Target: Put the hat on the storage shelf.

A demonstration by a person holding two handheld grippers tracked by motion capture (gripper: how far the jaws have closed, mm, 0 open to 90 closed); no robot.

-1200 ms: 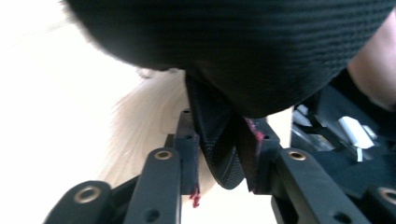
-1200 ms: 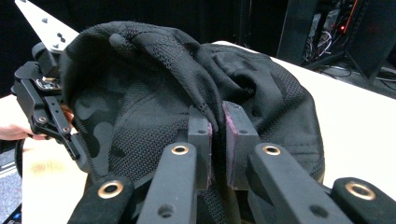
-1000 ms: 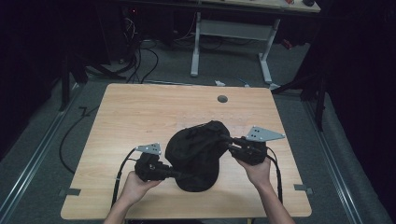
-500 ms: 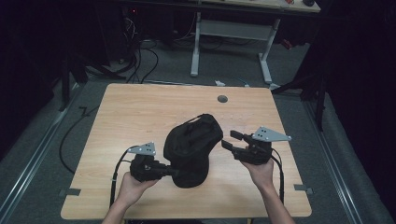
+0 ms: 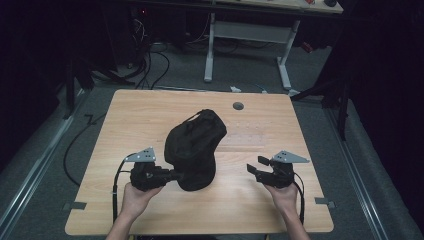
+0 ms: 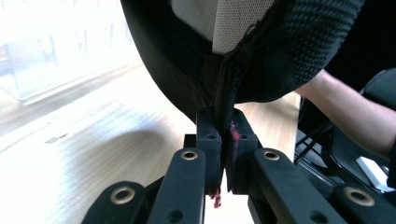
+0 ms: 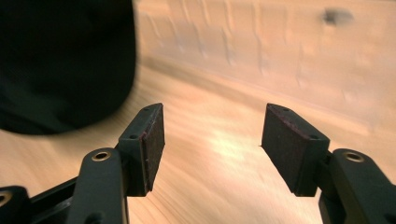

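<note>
A black cap (image 5: pixel 194 147) stands tilted over the middle of the wooden table (image 5: pixel 150 110), its near edge lifted. My left gripper (image 5: pixel 175 175) is shut on that edge; in the left gripper view the jaws pinch a black seam of the cap (image 6: pixel 224 88), whose pale mesh lining shows above. My right gripper (image 5: pixel 255 170) hovers to the right of the cap, apart from it, open with nothing between its pads (image 7: pixel 154 144). The cap (image 7: pixel 60 60) sits at the upper left in the right gripper view.
A small dark round hole (image 5: pixel 238 106) marks the table's far side. Beyond the far edge stand a white desk frame (image 5: pixel 250 35) and cables on the floor (image 5: pixel 145 65). A person's forearm (image 6: pixel 355 112) shows to the right in the left gripper view.
My right gripper has let go of the cap, opened and pulled away to the right. The cap has swung up and leftward, held by the left gripper alone.
</note>
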